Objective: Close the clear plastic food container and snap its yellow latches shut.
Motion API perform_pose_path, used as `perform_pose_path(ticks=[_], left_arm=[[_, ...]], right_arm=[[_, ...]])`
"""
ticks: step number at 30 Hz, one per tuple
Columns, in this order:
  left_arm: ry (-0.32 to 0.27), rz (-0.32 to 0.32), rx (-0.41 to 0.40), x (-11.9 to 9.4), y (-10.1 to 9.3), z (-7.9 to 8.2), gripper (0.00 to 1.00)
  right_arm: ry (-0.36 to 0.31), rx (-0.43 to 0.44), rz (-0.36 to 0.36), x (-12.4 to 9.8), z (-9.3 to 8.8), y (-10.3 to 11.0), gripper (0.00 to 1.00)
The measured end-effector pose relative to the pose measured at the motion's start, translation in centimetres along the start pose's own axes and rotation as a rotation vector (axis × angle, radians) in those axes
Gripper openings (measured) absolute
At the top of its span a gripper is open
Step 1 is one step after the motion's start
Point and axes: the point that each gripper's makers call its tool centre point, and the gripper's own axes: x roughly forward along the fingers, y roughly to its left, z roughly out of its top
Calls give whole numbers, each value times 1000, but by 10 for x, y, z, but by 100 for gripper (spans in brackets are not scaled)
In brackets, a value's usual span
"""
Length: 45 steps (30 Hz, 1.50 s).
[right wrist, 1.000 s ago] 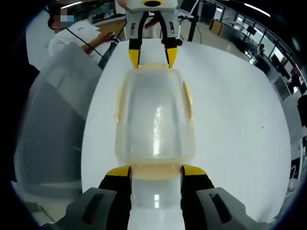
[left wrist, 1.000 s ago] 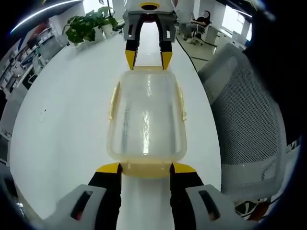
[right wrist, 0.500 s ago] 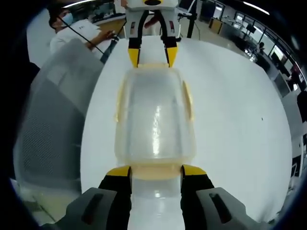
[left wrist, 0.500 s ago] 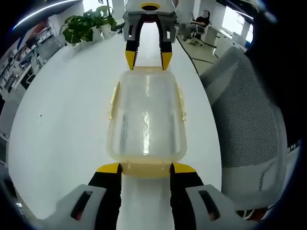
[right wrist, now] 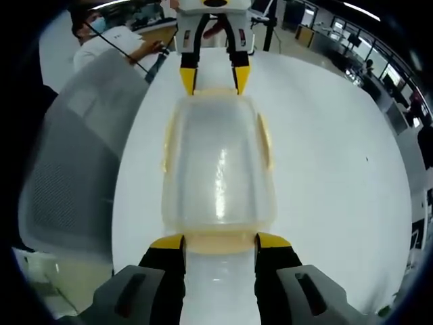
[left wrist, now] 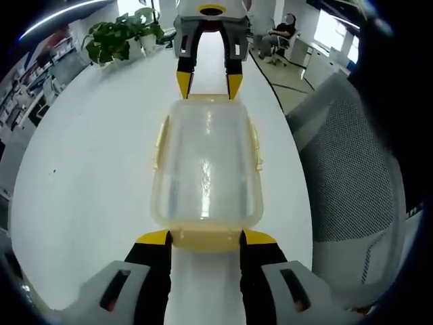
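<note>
One clear plastic food container (left wrist: 206,169) lies lengthwise on the white table (left wrist: 88,169), its lid on; four yellow latches can be counted, one on each long side and one at each short end, the long-side latch (left wrist: 161,141) lying flat against the wall, though whether any is snapped home cannot be told.

Two grippers face each other across it; in the left gripper view the left gripper (left wrist: 206,238) has its jaws spread, the yellow tips touching the near end latch (left wrist: 206,240) at its two corners, not clamped on it; the right gripper (left wrist: 209,82) stands at the far end, jaws likewise apart, tips at the far edge of the lid.

In the right gripper view the same holds mirrored: the right gripper (right wrist: 220,242) is parted at the near end of the container (right wrist: 218,166), the left gripper (right wrist: 210,76) opposite.

One grey mesh chair (left wrist: 348,176) stands close along one long side of the table; the other side is broad bare tabletop; one potted plant (left wrist: 111,40) sits at the far edge, well apart; one seated person (right wrist: 111,47) is beyond the chair (right wrist: 71,156).
</note>
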Motion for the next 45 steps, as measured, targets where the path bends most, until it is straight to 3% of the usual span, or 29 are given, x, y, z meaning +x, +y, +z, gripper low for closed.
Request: perform_pose_path(ticks=[23, 45], left_arm=[[-11, 4, -3, 10, 0, 28, 38], [-6, -4, -13, 21, -3, 41, 38]], right_arm=[[11, -10, -3, -13, -26, -2, 39], [9, -5, -1, -17, -42, -1, 39]])
